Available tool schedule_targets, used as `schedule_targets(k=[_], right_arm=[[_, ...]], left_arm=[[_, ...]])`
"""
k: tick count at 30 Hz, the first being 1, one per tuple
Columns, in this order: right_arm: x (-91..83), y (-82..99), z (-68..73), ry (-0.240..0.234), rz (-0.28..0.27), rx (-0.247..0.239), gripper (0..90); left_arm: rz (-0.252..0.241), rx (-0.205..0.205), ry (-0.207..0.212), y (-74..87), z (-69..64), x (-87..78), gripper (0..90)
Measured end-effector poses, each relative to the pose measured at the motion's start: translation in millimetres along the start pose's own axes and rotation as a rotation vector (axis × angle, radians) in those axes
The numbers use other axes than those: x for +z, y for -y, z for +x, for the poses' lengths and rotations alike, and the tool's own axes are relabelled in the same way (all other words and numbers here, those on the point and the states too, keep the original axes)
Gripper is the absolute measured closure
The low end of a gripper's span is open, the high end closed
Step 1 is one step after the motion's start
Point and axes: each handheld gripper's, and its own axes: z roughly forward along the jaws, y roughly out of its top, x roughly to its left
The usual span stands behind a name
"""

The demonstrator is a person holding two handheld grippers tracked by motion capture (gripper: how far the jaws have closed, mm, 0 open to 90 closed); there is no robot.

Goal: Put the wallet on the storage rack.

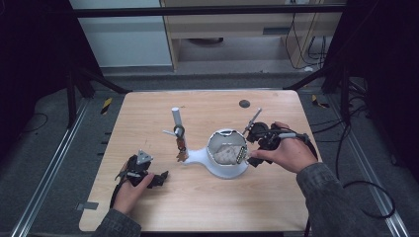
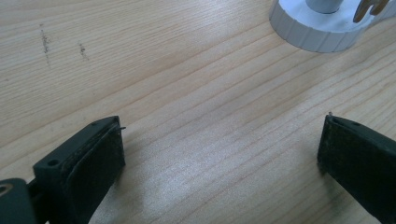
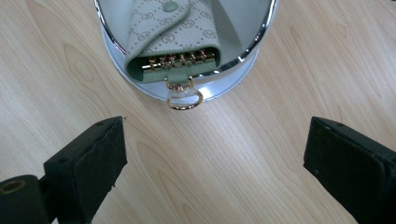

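Key case [image 3: 173, 39] lies in the white dish [image 3: 233, 79], its gold ring [image 3: 185, 99] over the rim. Right gripper [image 3: 212, 154] hangs wide open and empty just before it. Likely next: close in on the ring. Left gripper [image 2: 219, 154] rests open on the surface [image 2: 187, 93].

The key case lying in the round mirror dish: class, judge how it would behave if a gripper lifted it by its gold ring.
The key case looks like soft fabric, so it would probably dangle and flop open. Its gold ring hangs loosely over the dish rim, so it may swivel. The small case seems light.
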Motion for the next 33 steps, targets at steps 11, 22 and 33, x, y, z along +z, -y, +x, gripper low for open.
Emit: schedule_targets(k=[11, 22, 33], right_arm=[[-1.9, 17.5, -7.6, 0.016, -0.025, 0.027, 5.8], [0.9, 36.7, -15.9, 0.043, -0.057, 0.058, 5.8], [5.3, 50.5, -22.9, 0.096, -0.122, 0.109, 8.0]], left_arm=[[0.007, 0.007, 0.001, -0.1, 0.5, -0.4, 0.0], [0.007, 0.007, 0.002, -0.2, 0.5, -0.3, 0.0], [0.008, 0.006, 0.003, -0.3, 0.4, -0.3, 0.0]])
